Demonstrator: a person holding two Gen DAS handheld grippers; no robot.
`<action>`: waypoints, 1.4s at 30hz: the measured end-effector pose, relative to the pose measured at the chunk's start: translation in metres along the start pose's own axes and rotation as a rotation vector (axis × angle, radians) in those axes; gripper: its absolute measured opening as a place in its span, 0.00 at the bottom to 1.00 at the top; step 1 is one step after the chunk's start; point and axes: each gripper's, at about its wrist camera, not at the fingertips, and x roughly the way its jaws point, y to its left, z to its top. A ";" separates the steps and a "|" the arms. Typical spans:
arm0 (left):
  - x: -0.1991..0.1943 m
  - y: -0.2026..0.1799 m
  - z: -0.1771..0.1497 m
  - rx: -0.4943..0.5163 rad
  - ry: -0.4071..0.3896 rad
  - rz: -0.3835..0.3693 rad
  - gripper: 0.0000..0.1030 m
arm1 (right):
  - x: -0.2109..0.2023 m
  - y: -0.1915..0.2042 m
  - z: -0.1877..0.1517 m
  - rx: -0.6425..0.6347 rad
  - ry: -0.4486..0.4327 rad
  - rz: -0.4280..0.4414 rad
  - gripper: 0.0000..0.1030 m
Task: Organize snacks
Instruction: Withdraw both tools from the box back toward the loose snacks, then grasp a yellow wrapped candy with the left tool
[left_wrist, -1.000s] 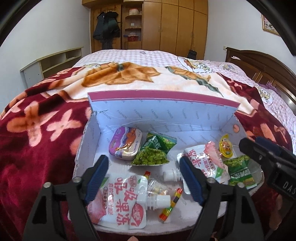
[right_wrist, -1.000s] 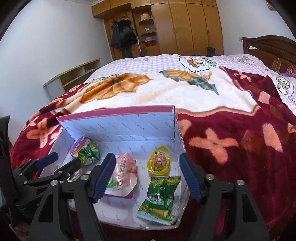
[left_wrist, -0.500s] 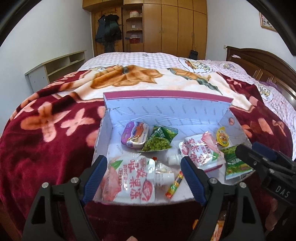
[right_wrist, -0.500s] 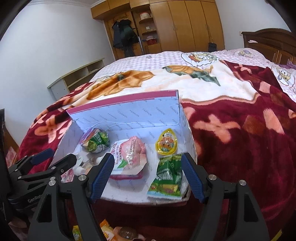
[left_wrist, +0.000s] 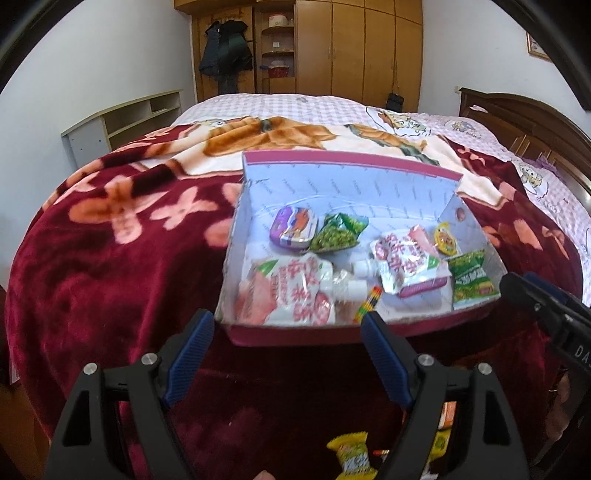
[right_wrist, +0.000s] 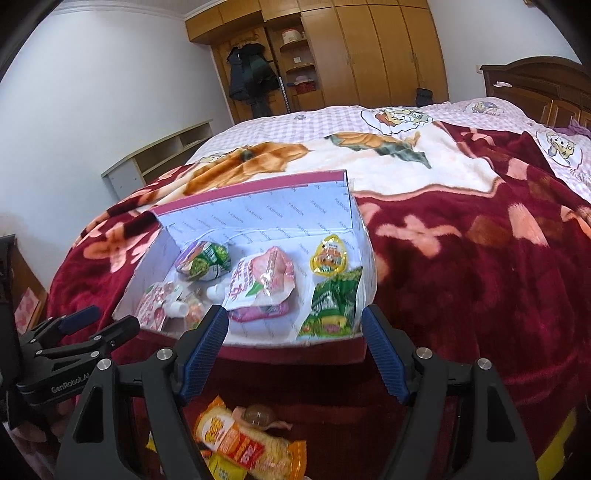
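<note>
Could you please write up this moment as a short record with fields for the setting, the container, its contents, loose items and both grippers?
setting: bed with a red floral blanket
container: open box at the blanket's near edge
contents: purple tin, green pea packet, two white spouted pouches, yellow jelly cup, green snack bag
loose items: orange packet lying below the bed edge
left gripper: open, empty, short of the box
right gripper: open, empty, short of the box
</note>
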 end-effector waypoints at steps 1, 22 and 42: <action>-0.002 0.001 -0.003 -0.001 0.000 0.000 0.83 | -0.003 0.000 -0.003 -0.002 -0.001 0.000 0.74; -0.024 0.004 -0.062 0.005 0.058 -0.059 0.83 | -0.043 0.018 -0.061 0.011 0.024 0.040 0.74; -0.004 -0.022 -0.100 0.072 0.062 -0.109 0.76 | -0.050 -0.006 -0.101 0.098 0.083 0.101 0.72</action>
